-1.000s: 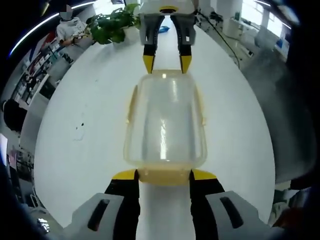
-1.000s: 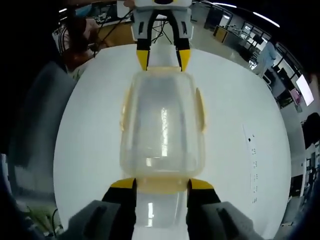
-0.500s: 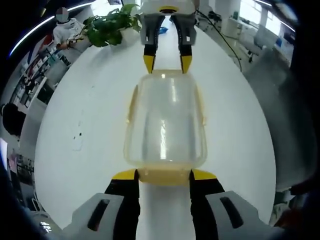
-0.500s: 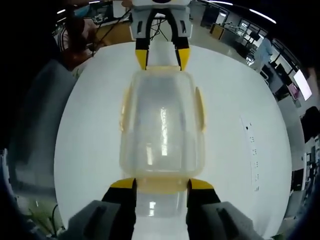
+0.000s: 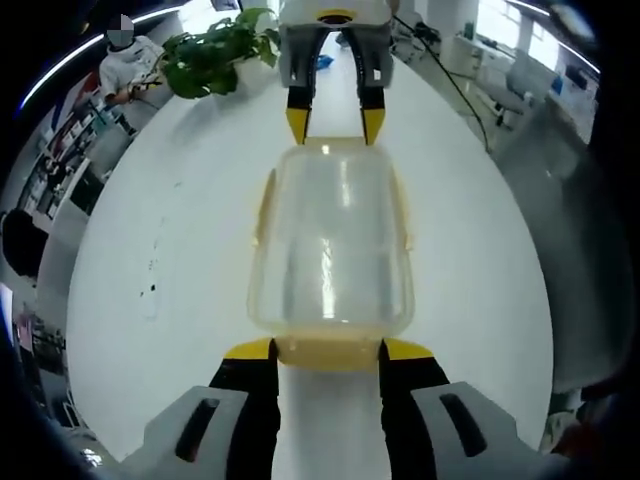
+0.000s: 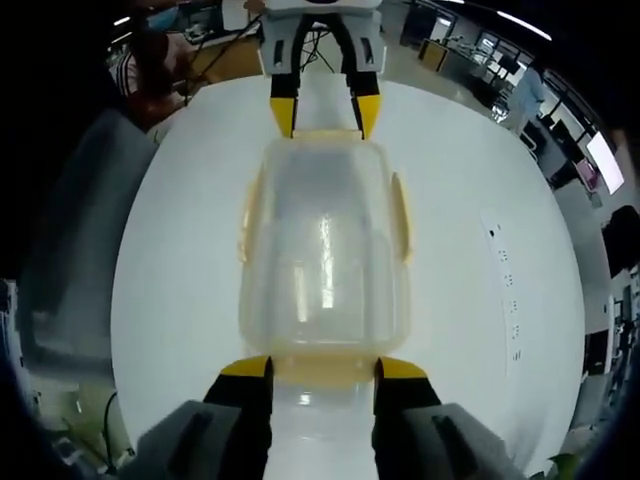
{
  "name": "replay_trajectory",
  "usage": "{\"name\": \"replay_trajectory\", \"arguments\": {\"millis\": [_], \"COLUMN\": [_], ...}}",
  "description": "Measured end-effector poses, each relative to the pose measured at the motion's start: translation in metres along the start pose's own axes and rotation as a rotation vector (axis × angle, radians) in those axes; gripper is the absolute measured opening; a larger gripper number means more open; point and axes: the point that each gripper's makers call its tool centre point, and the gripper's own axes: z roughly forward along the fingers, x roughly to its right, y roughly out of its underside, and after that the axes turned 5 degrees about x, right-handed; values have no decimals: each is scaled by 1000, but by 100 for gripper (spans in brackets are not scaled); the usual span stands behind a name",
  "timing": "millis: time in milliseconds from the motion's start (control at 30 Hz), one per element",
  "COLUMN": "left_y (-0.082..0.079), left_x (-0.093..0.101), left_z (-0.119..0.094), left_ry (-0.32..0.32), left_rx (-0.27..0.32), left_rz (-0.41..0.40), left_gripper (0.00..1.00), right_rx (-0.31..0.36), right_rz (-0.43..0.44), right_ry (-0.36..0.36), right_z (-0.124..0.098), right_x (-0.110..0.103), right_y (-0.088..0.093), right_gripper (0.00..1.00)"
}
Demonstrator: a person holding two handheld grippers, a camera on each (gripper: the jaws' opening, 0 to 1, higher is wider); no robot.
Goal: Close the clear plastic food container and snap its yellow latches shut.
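A clear plastic food container [image 5: 330,235] with its lid on lies lengthwise over the white table [image 5: 150,200]. Yellow side latches [image 5: 264,205] run along its long edges. My left gripper [image 5: 328,350] is shut on the near yellow end latch [image 5: 328,354], which fills the gap between the jaws. At the far end, my right gripper [image 5: 334,128] has its yellow tips against the container's other end. From the right gripper view, the same container [image 6: 322,240] shows; my right gripper [image 6: 322,365] is shut on its near end latch [image 6: 322,370], with the left gripper [image 6: 325,118] opposite.
A green potted plant [image 5: 210,55] stands at the table's far left edge, with a person [image 5: 125,60] behind it. Small dark marks [image 5: 150,285] dot the tabletop. Printed marks [image 6: 505,290] run along the table on the right. Office desks lie beyond.
The background has swung slightly in both views, the plant drifting left, while the container stays fixed between both grippers. The grips are unchanged.
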Motion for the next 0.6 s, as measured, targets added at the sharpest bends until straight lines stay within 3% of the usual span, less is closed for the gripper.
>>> {"name": "replay_trajectory", "arguments": {"millis": [600], "left_y": [-26], "left_x": [-1], "left_z": [25], "left_ry": [-2], "left_rx": [6], "left_rz": [4], "left_gripper": [36], "right_rx": [-47], "right_rz": [9], "right_ry": [23], "right_z": [-18], "right_x": [-1], "right_y": [31], "right_gripper": [36]}}
